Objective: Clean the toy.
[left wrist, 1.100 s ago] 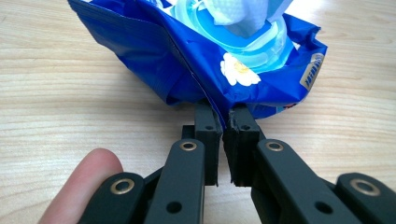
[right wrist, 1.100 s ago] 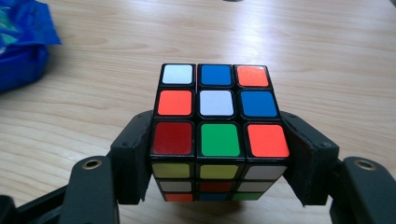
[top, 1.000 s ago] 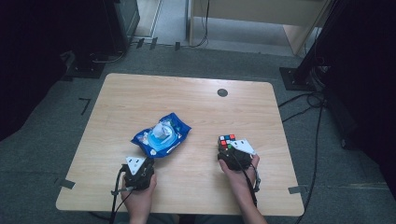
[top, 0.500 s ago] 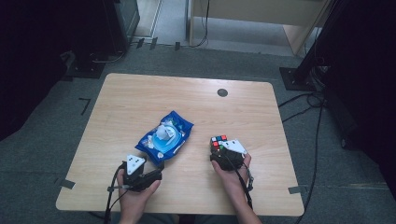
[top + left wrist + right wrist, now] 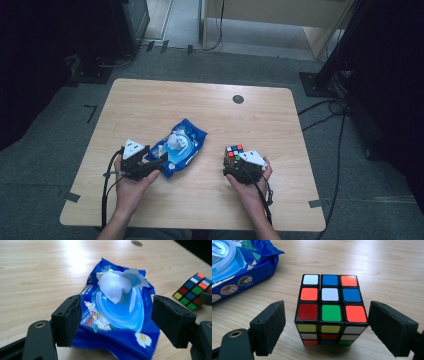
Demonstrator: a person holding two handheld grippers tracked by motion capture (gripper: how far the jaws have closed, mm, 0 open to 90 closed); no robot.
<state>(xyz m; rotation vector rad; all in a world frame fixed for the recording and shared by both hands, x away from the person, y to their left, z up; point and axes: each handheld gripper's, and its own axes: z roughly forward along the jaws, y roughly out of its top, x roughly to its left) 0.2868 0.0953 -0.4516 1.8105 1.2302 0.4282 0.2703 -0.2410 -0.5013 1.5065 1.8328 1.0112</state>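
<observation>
Both of your grippers are spread wide and gripping nothing right now, so you've got time to line things up. Your left gripper (image 5: 117,322) straddles the near end of the crinkly blue plastic wet-wipe pack (image 5: 117,315), which lies flat on the light wooden table (image 5: 150,107), just left of centre and toward you, with a white wipe (image 5: 113,286) poking up from its round opening. The left pad looks to be right against the wrapper's edge while the right pad stands clear, so I'd centre it a bit before squeezing, and bite the pack body, not the loose wipe, or you'll probably just pull a sheet out

Your right gripper (image 5: 327,327) has the scrambled multicoloured plastic puzzle cube (image 5: 331,308) sitting square between its pads, with a gap on each side. Keep the pads flat to the cube's faces and close slowly, since hard slick plastic could likely twist or squirt out if you catch a corner
</observation>
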